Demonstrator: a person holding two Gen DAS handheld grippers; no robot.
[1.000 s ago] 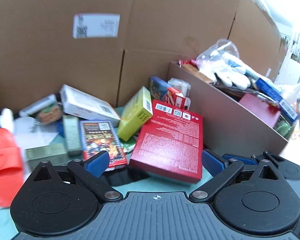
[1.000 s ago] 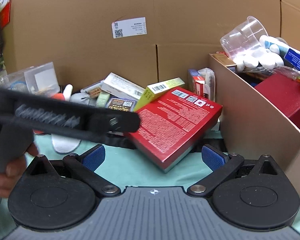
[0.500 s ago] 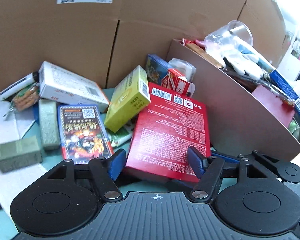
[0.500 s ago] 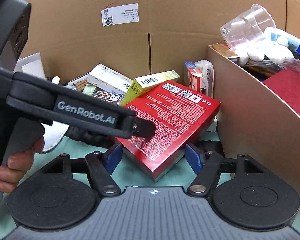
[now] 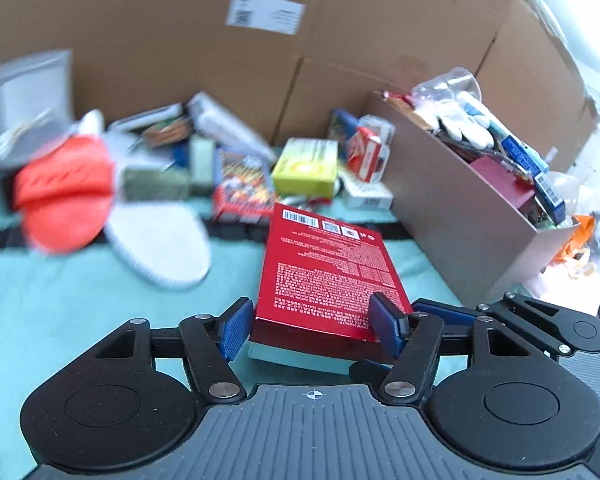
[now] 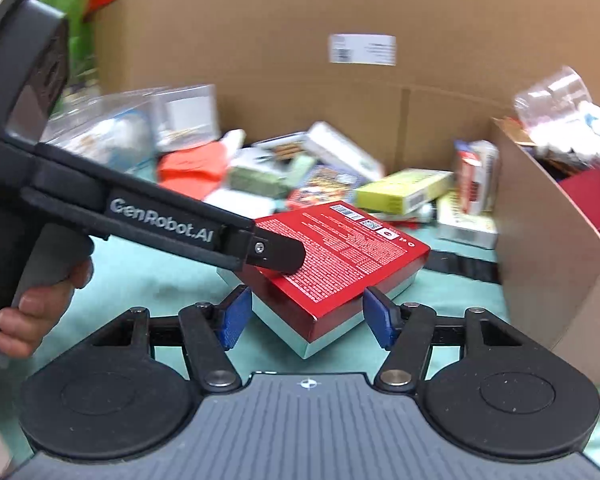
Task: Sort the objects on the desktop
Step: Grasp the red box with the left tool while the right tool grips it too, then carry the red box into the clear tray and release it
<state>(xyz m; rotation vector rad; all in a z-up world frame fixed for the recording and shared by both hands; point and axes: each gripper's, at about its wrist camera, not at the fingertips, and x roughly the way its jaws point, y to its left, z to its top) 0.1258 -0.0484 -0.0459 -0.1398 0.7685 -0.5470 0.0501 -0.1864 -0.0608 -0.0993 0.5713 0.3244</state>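
A flat red box (image 5: 324, 276) with white print and barcodes is held off the teal mat, out of the pile. My left gripper (image 5: 312, 330) is shut on its near end, blue pads against both sides. In the right wrist view the same red box (image 6: 340, 256) hangs in front of me, with the left gripper's black finger lying across it. My right gripper (image 6: 306, 320) has its blue pads (image 6: 376, 322) at either side of the box's near corner; I cannot tell whether they touch it.
A brown open bin (image 5: 460, 216) full of gloves, packets and a plastic cup stands at the right. A pile of small boxes (image 5: 304, 164), an orange slipper (image 5: 64, 192) and a white insole (image 5: 160, 248) lie at the back. A cardboard wall (image 5: 260, 40) stands behind.
The left gripper closed on the red box and pulled it back out of the pile, lifting it over the mat. The right gripper's pads narrowed around the box's corner and it moved back too.
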